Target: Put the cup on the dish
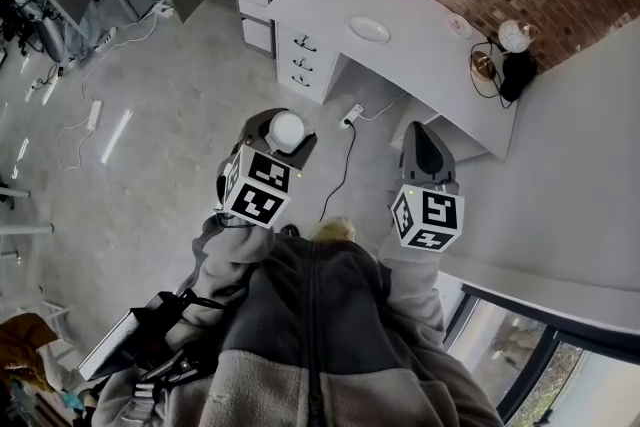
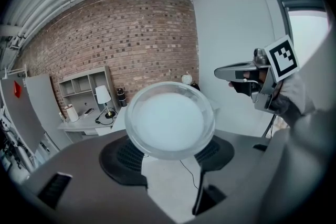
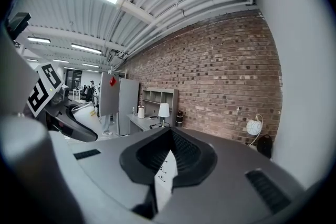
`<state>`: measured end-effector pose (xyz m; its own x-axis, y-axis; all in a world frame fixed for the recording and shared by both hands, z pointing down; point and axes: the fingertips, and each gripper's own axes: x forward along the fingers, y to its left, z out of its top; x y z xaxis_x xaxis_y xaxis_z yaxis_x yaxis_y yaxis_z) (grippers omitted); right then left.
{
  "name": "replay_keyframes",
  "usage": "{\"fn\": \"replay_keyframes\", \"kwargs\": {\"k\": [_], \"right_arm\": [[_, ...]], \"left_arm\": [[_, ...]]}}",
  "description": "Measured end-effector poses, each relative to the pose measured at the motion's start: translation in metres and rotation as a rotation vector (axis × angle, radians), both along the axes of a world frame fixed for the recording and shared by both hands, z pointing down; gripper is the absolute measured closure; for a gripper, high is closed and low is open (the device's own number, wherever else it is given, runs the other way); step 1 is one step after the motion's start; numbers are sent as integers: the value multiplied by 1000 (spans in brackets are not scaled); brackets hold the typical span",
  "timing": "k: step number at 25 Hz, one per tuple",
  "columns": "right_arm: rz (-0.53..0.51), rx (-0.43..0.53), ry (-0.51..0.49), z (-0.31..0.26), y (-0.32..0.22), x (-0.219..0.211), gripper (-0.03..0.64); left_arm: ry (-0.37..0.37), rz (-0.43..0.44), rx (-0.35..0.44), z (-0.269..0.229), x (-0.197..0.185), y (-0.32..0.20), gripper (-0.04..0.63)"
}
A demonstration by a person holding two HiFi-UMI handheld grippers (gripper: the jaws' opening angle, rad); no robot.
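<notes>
While the L gripper (image 1: 281, 129) hugs the frosty white plastic cup (image 2: 170, 120), the R gripper (image 3: 169, 132) is pinched shut, empty. The round white dish (image 1: 369, 29) sits far off on the grey desk (image 1: 425, 50).

Pale grey fleece sleeves (image 1: 232, 253), dark zipped vest (image 1: 312, 307), black-and-white marker cubes (image 1: 258, 187)

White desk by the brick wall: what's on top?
An empty white dish and a small round item by the wall. The dish covers the desk under it. The cup is off it, in the left gripper.
</notes>
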<state>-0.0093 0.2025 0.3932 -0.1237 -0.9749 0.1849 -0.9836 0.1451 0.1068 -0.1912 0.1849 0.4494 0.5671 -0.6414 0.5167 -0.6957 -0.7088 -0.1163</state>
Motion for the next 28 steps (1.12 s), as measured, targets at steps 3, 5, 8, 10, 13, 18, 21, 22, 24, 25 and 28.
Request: {"fn": "replay_keyframes", "kwargs": {"k": [3,5,8,10,13,18,21,22,24,25,28], "right_arm": [[-13,-9,1,5,-5,-7,617],[-21,-13,1,8,-10,-11,617],[-31,-21,-2,12,-29,-15,617],[-39,-26,-6,15,-46,-15,617],[-39,-40,-10,21,-53,-12,617],[-50,-44,-19,27,-80,-2,617],[-75,-36,-26,26,-121,6,617],[-82,-33,-30,25,-134,9,617],[-92,-33,-37,24,-157,16,617],[-95,-34,-40,23,-168,21,617],[-98,-44,-42,24,-200,37,617]], "left_arm": [[-4,2,-7,4,-5,1,339],[-14,12,-15,8,-8,-1,339],[-29,30,-31,14,-8,-14,341],[-37,33,-40,17,-6,-30,340],[-40,36,-53,21,-3,-37,339],[-52,27,-49,25,0,-59,341],[-63,10,-45,25,6,-95,339],[-64,5,-43,23,10,-106,341],[-63,-2,-44,20,18,-126,341],[-65,-3,-47,20,22,-136,341],[-71,4,-63,21,40,-168,339]]}}
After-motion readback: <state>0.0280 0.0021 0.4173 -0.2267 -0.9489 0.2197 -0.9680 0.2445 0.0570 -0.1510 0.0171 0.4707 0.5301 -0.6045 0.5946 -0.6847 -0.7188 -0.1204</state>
